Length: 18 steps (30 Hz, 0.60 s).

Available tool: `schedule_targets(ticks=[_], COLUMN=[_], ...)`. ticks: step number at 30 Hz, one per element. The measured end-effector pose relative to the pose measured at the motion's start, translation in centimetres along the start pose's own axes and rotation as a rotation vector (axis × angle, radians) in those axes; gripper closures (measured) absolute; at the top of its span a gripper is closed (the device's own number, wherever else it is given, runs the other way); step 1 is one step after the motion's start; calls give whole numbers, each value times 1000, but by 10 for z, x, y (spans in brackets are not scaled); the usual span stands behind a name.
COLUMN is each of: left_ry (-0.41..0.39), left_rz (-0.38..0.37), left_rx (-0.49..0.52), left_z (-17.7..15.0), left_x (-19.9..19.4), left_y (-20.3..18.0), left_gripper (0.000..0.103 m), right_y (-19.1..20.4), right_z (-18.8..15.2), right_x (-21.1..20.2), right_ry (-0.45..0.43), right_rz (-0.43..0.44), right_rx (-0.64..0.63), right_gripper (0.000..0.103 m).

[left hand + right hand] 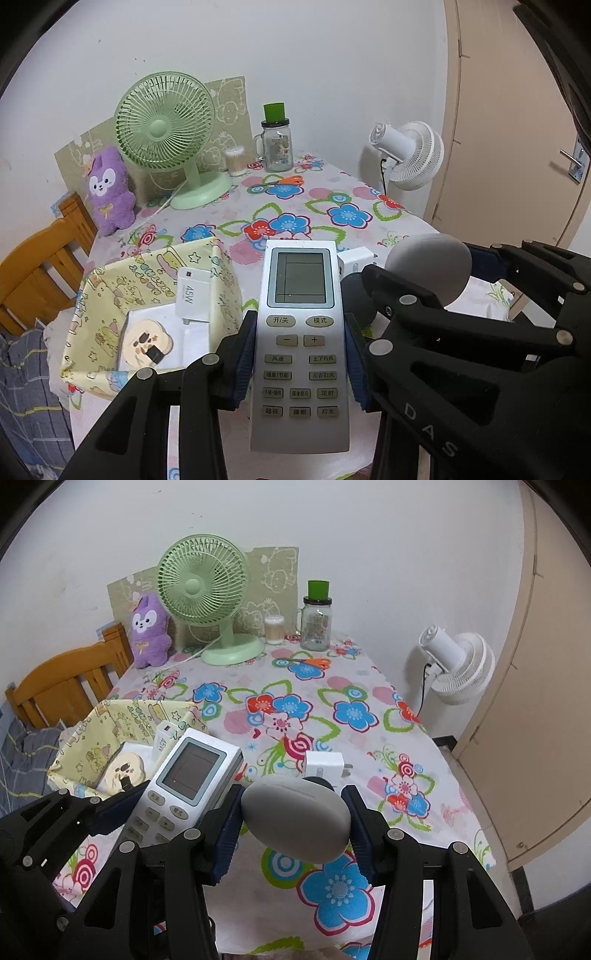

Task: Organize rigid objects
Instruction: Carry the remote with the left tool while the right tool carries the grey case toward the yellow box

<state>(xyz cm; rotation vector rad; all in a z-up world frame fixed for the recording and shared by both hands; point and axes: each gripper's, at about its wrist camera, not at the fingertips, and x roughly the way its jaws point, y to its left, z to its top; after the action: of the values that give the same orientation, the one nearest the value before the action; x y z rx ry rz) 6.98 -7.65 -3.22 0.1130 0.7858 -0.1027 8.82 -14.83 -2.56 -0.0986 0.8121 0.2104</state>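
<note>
My left gripper [300, 360] is shut on a silver air-conditioner remote [300, 314], held above the table's near edge; the remote also shows in the right wrist view [184, 779]. My right gripper [293, 825] is shut on a grey oval case [295, 821], just right of the remote; the case also shows in the left wrist view [430, 267]. A yellow patterned fabric basket [110, 295] stands at the near left. It holds a white 45W charger [192, 299] and a round cartoon item [147, 343]. A white plug adapter [325, 764] lies on the cloth beyond the case.
The floral tablecloth [332, 709] covers the table. At the back stand a green fan [207, 598], a purple plush [149, 631], a cotton-swab jar [274, 629], a glass jar with green lid [316, 618] and orange scissors [310, 662]. A wooden chair [62, 679] is left, a white fan [458, 668] right.
</note>
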Motion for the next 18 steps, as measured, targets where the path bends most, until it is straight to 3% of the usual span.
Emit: schedule_targets(ticks=[18], left_ry=[26], left_rz=[-1], left_rx=[-14], left_z=[15], left_x=[4], left_y=[35], left_gripper=[58], right_y=[27], right_z=[29], right_x=[10], right_ry=[26], right_rz=[19], right_rx=[-37], right_gripper=[47])
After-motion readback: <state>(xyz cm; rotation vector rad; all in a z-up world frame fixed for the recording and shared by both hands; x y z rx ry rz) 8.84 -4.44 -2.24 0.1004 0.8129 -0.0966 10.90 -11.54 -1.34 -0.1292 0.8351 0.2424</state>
